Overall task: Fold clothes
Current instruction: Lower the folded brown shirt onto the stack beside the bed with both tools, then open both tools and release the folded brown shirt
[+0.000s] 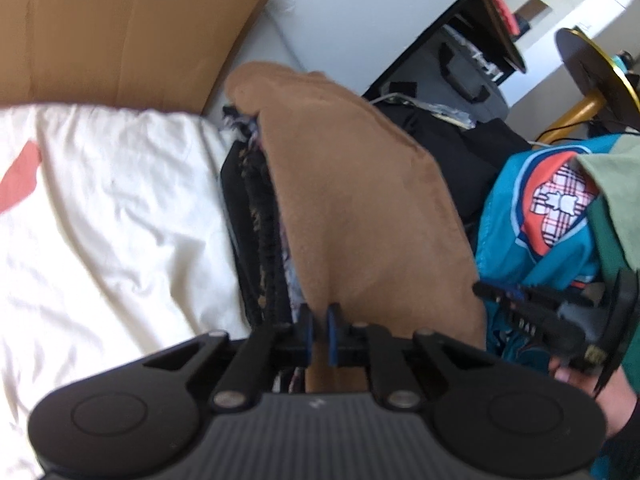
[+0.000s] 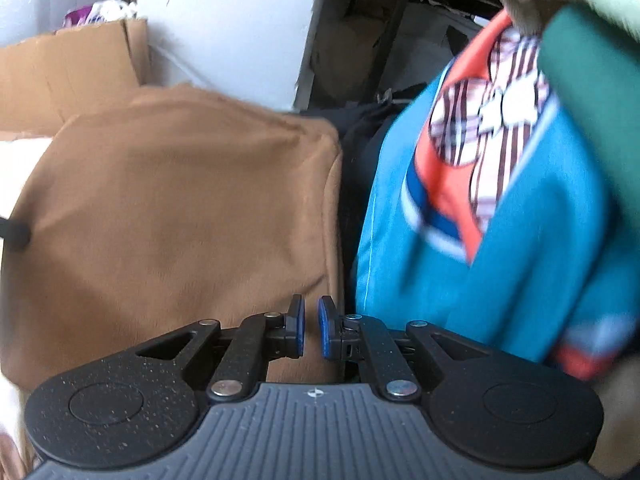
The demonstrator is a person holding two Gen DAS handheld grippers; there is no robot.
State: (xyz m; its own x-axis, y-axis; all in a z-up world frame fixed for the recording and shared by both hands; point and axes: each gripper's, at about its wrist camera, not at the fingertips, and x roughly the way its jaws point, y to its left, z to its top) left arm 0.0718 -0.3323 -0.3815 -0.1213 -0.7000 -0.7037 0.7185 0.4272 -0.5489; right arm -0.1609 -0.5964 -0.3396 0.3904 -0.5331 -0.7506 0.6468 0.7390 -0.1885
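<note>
It looks like a lived-in home room: a white bedsheet (image 1: 100, 208), piles of clothes (image 1: 540, 216), a cardboard box (image 1: 120, 28), a dark shelf (image 1: 472, 52).

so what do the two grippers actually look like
Both match: the left gripper and right gripper have a grey ribbed body flanked by round black housings, black linkage bars with silver pivot pins, and short black fingers faced with blue pads. The right one's black parts look dust-speckled, with a small crosshair mark on the grey body.

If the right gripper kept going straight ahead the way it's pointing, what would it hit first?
Most likely the right edge of the folded tan fleece garment, directly ahead of the right gripper. The teal printed garment lies just to the right; depth is unclear.
</note>
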